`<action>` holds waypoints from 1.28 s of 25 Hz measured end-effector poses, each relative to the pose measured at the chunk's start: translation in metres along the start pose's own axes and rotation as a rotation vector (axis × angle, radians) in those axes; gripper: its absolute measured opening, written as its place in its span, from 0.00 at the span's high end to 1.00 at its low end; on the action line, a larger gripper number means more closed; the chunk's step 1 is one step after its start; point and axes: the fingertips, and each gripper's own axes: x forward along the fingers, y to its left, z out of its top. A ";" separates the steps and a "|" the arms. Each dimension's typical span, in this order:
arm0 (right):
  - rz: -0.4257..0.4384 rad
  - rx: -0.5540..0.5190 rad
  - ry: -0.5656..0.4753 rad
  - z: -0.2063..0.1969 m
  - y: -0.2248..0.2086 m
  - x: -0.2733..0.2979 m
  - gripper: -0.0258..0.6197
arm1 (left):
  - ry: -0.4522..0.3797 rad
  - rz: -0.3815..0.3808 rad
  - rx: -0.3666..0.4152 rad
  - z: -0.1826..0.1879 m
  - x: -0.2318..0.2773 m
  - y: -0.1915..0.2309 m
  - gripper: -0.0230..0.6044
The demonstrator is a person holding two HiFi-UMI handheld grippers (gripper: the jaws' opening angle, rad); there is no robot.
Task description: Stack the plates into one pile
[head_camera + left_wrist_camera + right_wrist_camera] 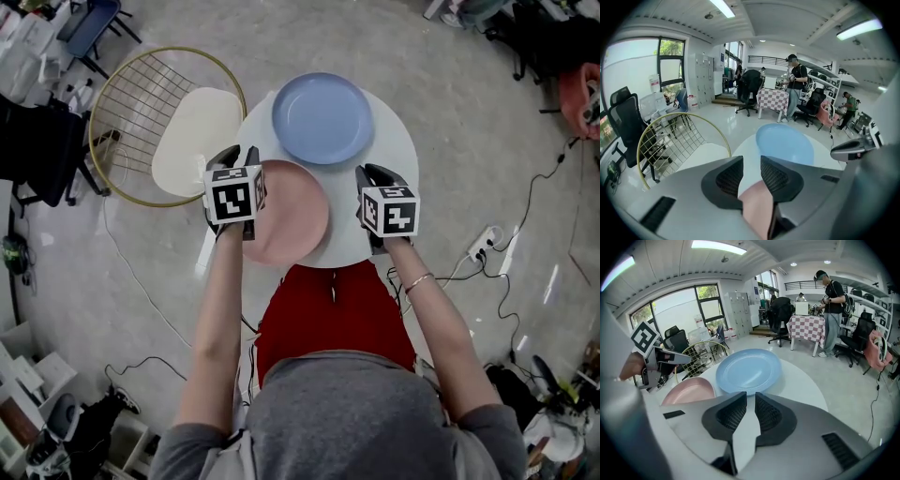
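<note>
A light blue plate (322, 118) (784, 143) (747, 370) lies on the far side of a round white table (394, 150). A pink plate (295, 216) (757, 206) (689, 391) lies flat on the near left part. My left gripper (238, 157) (751, 161) hovers over the pink plate's left rim. It is open, and the pink rim and white tabletop show through the gap. My right gripper (377, 175) (750, 397) is open over the table's near right part, its narrow gap holding nothing. The two plates lie side by side, their rims close together.
A chair with a gold wire back (141, 103) and a cream seat (197, 141) stands against the table's left side. Cables and a power strip (486, 242) lie on the floor to the right. People and office chairs (794, 84) are far behind the table.
</note>
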 end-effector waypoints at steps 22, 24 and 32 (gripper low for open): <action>0.246 -0.060 0.248 -0.078 0.095 0.030 0.82 | 0.244 0.026 -0.268 -0.170 -0.036 0.037 0.75; 0.245 -0.057 0.261 -0.083 0.095 0.031 0.82 | 0.253 0.034 -0.269 -0.174 -0.035 0.038 0.76; 0.217 -0.028 0.276 -0.088 0.090 0.030 0.82 | 0.270 0.071 -0.268 -0.172 -0.037 0.043 0.85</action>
